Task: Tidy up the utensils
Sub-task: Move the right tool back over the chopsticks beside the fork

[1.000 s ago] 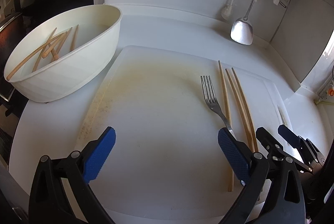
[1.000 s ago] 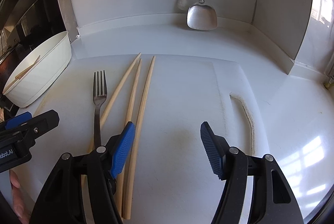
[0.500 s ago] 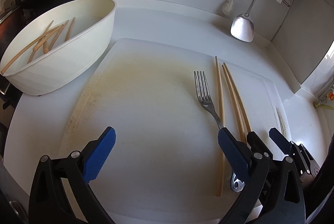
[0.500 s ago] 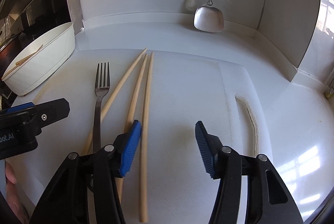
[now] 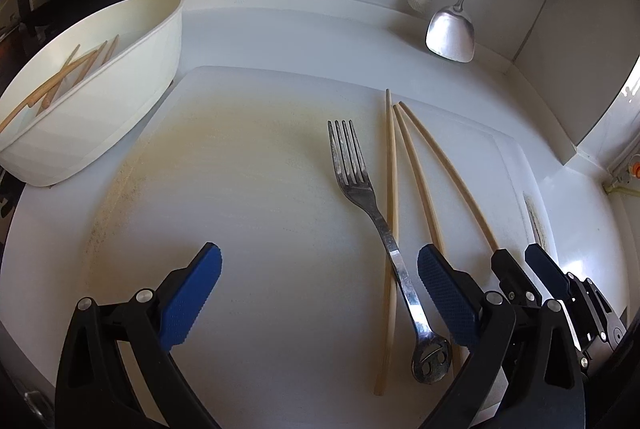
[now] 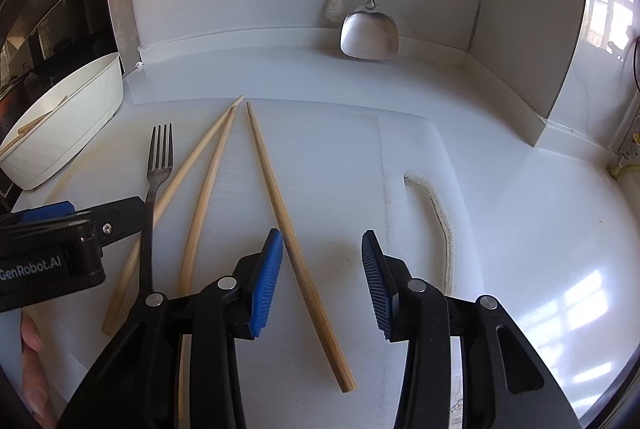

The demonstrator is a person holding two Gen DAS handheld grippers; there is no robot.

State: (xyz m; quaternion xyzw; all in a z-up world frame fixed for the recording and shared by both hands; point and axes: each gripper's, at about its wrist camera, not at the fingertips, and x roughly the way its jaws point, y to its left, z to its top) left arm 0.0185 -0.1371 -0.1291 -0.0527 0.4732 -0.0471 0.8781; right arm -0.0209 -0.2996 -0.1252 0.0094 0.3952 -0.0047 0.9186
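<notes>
A metal fork (image 5: 360, 189) and three wooden chopsticks (image 5: 391, 189) lie on a white cutting board (image 5: 240, 189). The fork (image 6: 158, 165) also shows in the right wrist view. My left gripper (image 5: 318, 293) is open and empty above the board, with the fork's handle just inside its right finger. My right gripper (image 6: 322, 281) is open, and the rightmost chopstick (image 6: 292, 241) lies between its fingers, close to the left pad (image 6: 266, 285). A white oval bowl (image 5: 132, 97) at the left holds several chopsticks (image 5: 68, 77).
A metal spatula (image 6: 370, 33) and a white brush (image 6: 338, 1) hang on the back wall. A wall corner stands at the right. The cutting board's handle slot (image 6: 436, 213) is to the right of my right gripper. My left gripper (image 6: 80, 225) shows in the right wrist view.
My right gripper has moved right, so the rightmost chopstick now lies between its fingers. That chopstick has swung away from the other two. My left gripper has drawn back slightly.
</notes>
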